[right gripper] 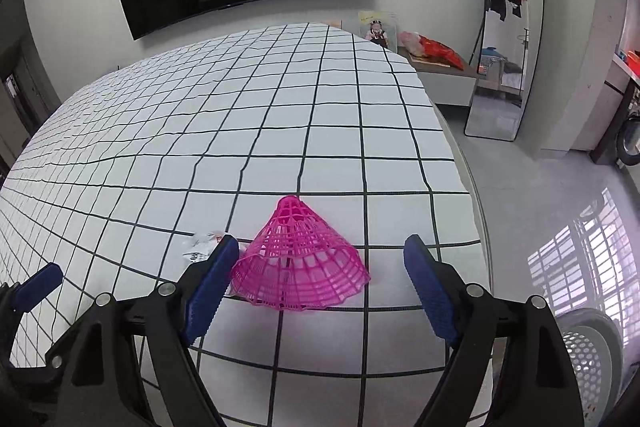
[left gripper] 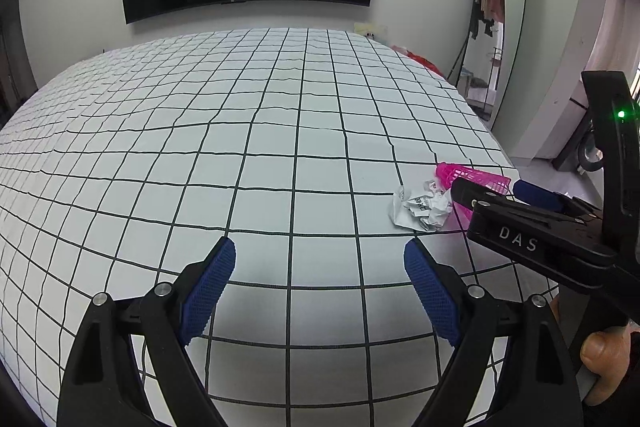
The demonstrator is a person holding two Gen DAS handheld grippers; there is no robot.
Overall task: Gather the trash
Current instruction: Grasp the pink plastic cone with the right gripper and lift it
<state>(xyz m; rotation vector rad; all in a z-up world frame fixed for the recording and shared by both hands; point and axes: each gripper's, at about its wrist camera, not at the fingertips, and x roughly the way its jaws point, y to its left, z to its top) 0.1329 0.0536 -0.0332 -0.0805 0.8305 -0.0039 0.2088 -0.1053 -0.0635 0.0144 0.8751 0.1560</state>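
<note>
With the right claw (right gripper: 320, 267) spread and empty, the pink plastic lattice basket (right gripper: 300, 263) was being approached (crumpled white paper (left gripper: 420, 209) beside it), a closing grasp being judged next.

A: What can't you see well?

B: The right gripper (left gripper: 486, 189) covers most of the pink basket (left gripper: 476, 174) in the left view. In the right view, one blue finger (right gripper: 210, 281) hides part of the crumpled paper (right gripper: 202, 245).

A: Anything cut off?

B: The white laundry basket (right gripper: 588, 359) runs off the picture's corner. The print on the paper is too small to read. The picture on the shelf (right gripper: 378, 27) is tiny too.
</note>
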